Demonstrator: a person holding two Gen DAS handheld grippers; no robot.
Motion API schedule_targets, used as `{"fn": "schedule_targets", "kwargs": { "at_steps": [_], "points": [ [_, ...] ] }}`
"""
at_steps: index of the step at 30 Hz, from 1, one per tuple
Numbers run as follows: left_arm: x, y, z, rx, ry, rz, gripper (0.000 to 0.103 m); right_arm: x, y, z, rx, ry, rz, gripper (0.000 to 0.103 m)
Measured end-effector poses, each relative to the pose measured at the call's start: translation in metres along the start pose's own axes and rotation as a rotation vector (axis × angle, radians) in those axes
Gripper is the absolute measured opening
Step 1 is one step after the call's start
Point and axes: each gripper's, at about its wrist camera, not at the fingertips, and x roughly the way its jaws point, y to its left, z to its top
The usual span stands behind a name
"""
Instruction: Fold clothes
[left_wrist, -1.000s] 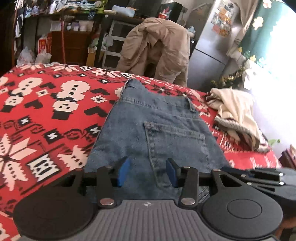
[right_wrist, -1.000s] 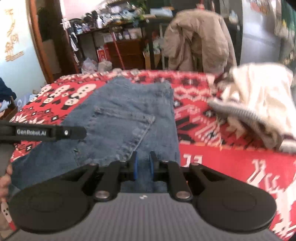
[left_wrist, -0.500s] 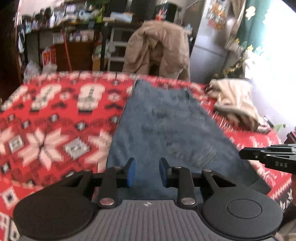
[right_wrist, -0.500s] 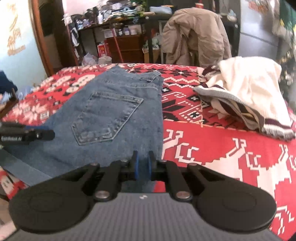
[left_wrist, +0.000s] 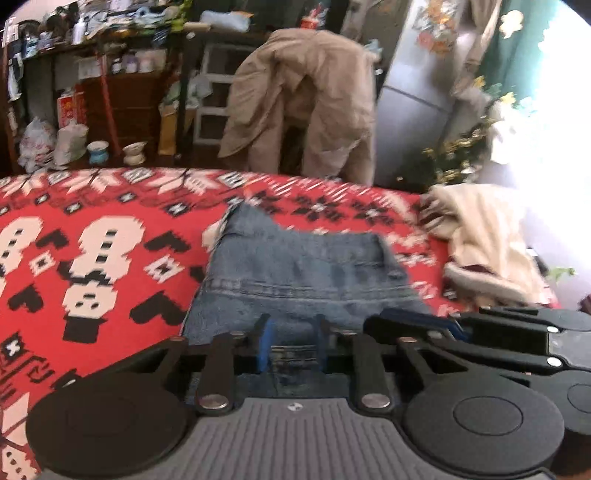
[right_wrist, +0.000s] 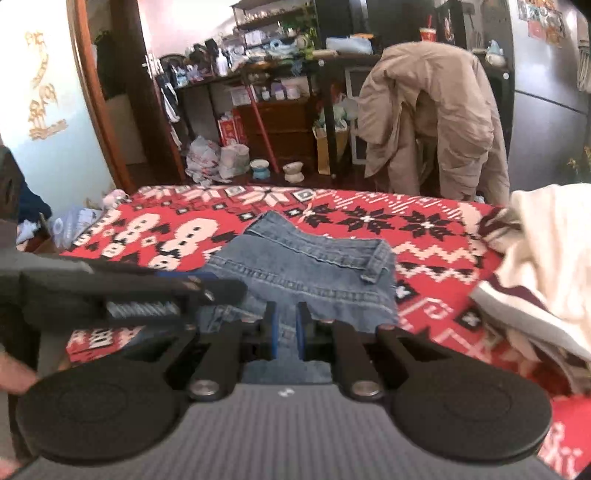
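Blue jeans (left_wrist: 299, 273) lay on the red patterned blanket (left_wrist: 92, 258), waistband end toward the far side, near end lifted up into both claws. Left claw (left_wrist: 293, 345) was narrowed with denim between its blue pads; fabric filled the gap, looked gripped. Right claw (right_wrist: 287, 332) was also narrow, pinching a denim fold between its pads. The two claws sat just beside each other along the near edge of the jeans: the right claw showed at the right edge of the left wrist view (left_wrist: 443, 325), the left one at the left of the right wrist view (right_wrist: 207, 291). A cream sweater with dark striped hem (right_wrist: 535, 266) was bunched on the blanket right of the jeans, apart from them. A tan jacket (left_wrist: 306, 103) hung over a chair beyond the blanket. A bit of a hand (right_wrist: 14, 376) showed at the left edge of the right view. Left view was slightly blurred.
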Motion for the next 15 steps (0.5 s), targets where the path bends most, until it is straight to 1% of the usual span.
{"fn": "schedule_targets", "kwargs": {
  "at_steps": [1,4,5,8,10,11,12,14,15],
  "points": [
    [0.008,0.0,0.005,-0.005,0.005,-0.002,0.014,0.01,0.0,0.0,0.004,0.006,-0.001,0.009],
    [0.008,0.002,0.0,0.016,-0.013,-0.009,0.018,0.038,-0.002,-0.005,0.013,0.047,-0.015,0.008],
    [0.008,0.003,-0.002,0.023,-0.018,-0.011,0.018,0.043,-0.002,-0.009,-0.001,0.048,-0.02,0.006],
    [0.008,0.006,-0.005,0.032,-0.029,-0.019,0.019,0.045,-0.001,-0.019,-0.094,0.037,-0.048,0.004],
    [0.008,0.01,-0.005,0.015,-0.029,-0.031,0.018,0.04,-0.008,-0.021,-0.094,0.038,-0.067,0.002],
    [0.008,0.011,-0.006,0.013,-0.032,-0.033,0.018,0.037,-0.014,-0.022,-0.081,0.037,-0.094,0.002],
    [0.008,0.011,-0.006,0.012,-0.034,-0.035,0.018,0.034,-0.022,-0.023,-0.047,0.039,-0.114,0.0],
    [0.008,0.01,-0.007,0.015,-0.037,-0.034,0.018,0.03,-0.045,-0.026,0.08,0.033,-0.065,0.0],
    [0.008,0.01,-0.007,0.021,-0.038,-0.03,0.018,0.028,-0.05,-0.026,0.101,0.035,-0.055,0.0]
  ]
}}
